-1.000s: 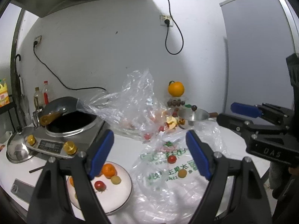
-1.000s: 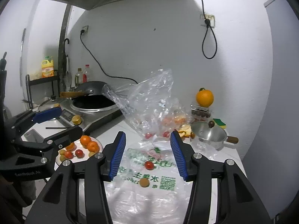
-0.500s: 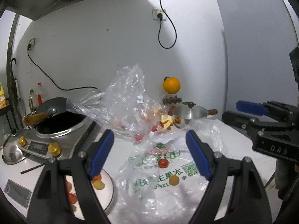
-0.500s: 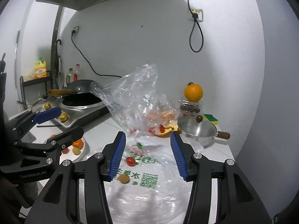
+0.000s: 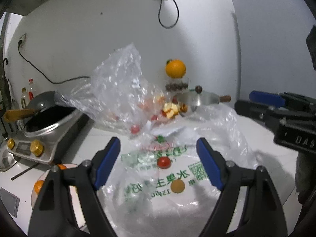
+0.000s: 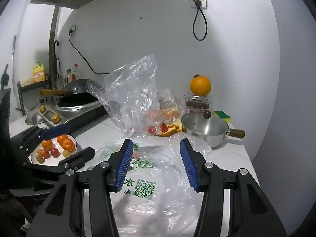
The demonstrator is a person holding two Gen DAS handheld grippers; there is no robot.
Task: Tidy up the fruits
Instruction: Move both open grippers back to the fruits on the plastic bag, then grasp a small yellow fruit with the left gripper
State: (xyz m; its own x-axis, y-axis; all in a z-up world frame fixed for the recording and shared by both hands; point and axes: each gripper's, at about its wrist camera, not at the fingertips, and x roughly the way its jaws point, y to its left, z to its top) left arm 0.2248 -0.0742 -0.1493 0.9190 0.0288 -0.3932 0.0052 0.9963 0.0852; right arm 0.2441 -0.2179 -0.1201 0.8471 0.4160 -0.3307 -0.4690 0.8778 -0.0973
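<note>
Mid-approach: left gripper (image 5: pixel 158 154) gaping and empty over cherry tomato (image 5: pixel 163 162) on printed bag (image 5: pixel 158 177); right gripper (image 6: pixel 154 163) apart, empty. Next: lower, pinch gently.

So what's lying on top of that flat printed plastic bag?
On the printed bag lie a red cherry tomato and a small yellowish-brown fruit. What lies beneath the bag cannot be seen.

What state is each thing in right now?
Left gripper: open, empty.
Right gripper: open, empty.
Flat bag: lying flat on the counter.
Tomato: loose on the flat bag.
Plate: loaded with fruit.
Clear bag: standing, crumpled.
Pot: lidded.
Wok: uncovered.
</note>
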